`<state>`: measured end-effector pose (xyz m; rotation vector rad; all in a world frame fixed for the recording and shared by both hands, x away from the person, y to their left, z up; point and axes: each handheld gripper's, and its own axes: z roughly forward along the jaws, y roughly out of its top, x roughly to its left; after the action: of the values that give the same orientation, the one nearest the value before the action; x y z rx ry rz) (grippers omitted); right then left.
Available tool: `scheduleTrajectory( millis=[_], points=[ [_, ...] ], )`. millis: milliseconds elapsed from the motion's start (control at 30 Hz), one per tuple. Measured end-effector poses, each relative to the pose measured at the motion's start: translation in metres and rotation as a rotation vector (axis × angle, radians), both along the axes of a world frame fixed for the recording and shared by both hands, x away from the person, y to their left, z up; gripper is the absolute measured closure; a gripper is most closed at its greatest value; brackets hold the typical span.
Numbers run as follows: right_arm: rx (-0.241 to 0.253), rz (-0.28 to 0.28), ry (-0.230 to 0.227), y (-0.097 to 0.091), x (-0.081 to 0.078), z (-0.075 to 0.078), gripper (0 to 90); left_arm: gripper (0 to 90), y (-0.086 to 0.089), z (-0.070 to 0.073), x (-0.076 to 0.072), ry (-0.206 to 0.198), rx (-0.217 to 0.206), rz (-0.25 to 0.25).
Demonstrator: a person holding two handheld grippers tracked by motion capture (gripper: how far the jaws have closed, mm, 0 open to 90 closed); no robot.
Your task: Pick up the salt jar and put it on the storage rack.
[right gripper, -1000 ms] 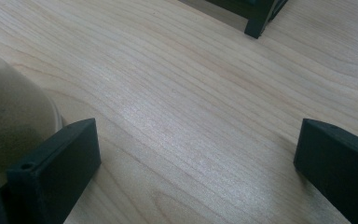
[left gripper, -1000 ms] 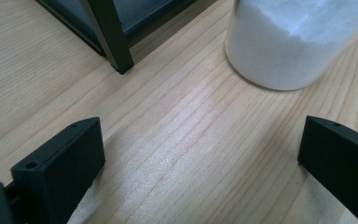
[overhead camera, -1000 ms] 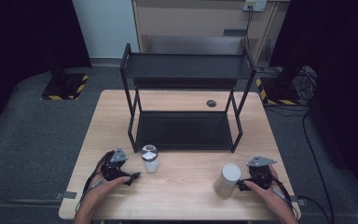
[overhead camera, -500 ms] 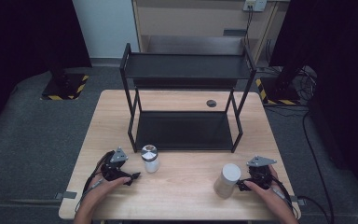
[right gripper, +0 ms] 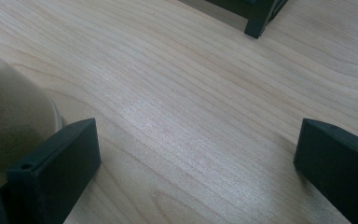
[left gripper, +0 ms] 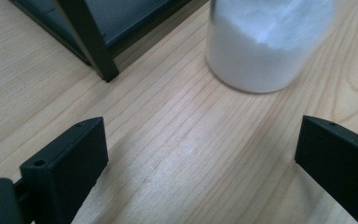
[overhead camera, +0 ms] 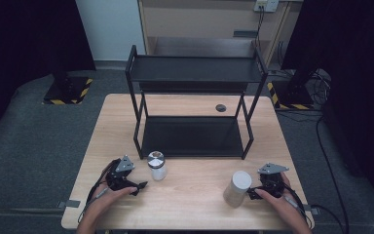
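The left tool rests near the front left corner of the bench, its jaws spread wide with nothing between them, and the small jar stands just beyond and a little to the right of it, upright, its long axis vertical. In the left gripper view that jar sits ahead of the open jaws and off toward the right one, apart from both, so the coming move looks like a short push forward and rightward to bring the jaws around its body. The jar is clear, filled with white powder, and carries a shiny metal lid; it stands just in front of the rack's front left leg, close to it but not touching as far as I can tell. The right tool lies near the front right corner, likewise spread and empty, and the tall jar stands upright just to its left, so close that in the right gripper view its pale, rounded side sits beside the left jaw rather than between the two. That jar looks cream and frosted with a pale lid. Each hand has its own jar nearest; neither jar is gripped yet.
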<state>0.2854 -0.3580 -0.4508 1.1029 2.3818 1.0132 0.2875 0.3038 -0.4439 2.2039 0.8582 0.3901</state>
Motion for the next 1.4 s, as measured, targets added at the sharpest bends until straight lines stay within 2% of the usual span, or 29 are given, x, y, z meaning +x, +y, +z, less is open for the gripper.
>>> scheduleTrajectory(
  millis=[333, 700, 1033, 1400],
  points=[
    [0.000, 0.000, 0.000, 0.000, 0.000, 0.000, 1.2, 1.4, -0.008, 0.008, -0.002, -0.016, 0.005, -0.044],
    [0.000, 0.000, 0.000, 0.000, 0.000, 0.000, 1.2, 1.3, -0.016, 0.013, -0.005, -0.036, -0.025, -0.070],
    [0.000, 0.000, 0.000, 0.000, 0.000, 0.000, 1.2, 1.1, -0.022, 0.013, -0.005, -0.041, -0.068, -0.046],
    [0.000, 0.000, 0.000, 0.000, 0.000, 0.000, 1.2, 1.8, -0.031, 0.010, 0.000, -0.050, -0.080, -0.044]
  ],
)
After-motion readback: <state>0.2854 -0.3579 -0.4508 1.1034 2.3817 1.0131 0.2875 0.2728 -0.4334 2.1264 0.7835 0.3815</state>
